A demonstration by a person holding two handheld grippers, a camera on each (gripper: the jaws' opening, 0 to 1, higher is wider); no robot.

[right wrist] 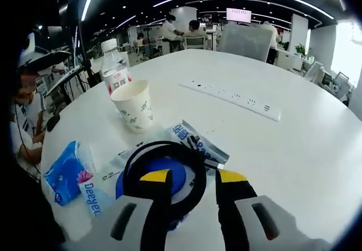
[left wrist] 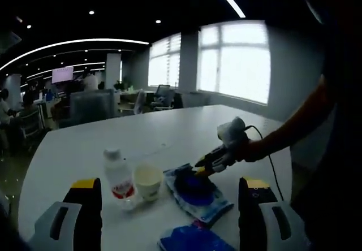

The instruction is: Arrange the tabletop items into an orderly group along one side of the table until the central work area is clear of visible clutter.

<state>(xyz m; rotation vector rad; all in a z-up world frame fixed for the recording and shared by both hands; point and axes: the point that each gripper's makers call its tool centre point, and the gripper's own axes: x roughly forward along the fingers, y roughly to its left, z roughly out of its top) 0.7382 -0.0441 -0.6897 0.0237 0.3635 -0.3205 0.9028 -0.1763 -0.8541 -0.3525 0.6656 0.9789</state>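
Left gripper (left wrist: pixel 169 206): jaws held wide apart, nothing between them, raised above the white desk (left wrist: pixel 169 126). Ahead of these jaws, a water bottle (left wrist: pixel 120 180) and a paper cup (left wrist: pixel 148 180) are seen upright and side by side; a blue-white wipes pack (left wrist: pixel 212 206) lies just right of the cup. Right gripper (right wrist: pixel 193 186): jaws narrowly parted over a coiled black cable (right wrist: pixel 164 149) on that pack, contact not clear. A blue tissue pack (right wrist: pixel 65 172) lies left of the right jaws. A power strip (right wrist: pixel 232 98) is set well beyond.
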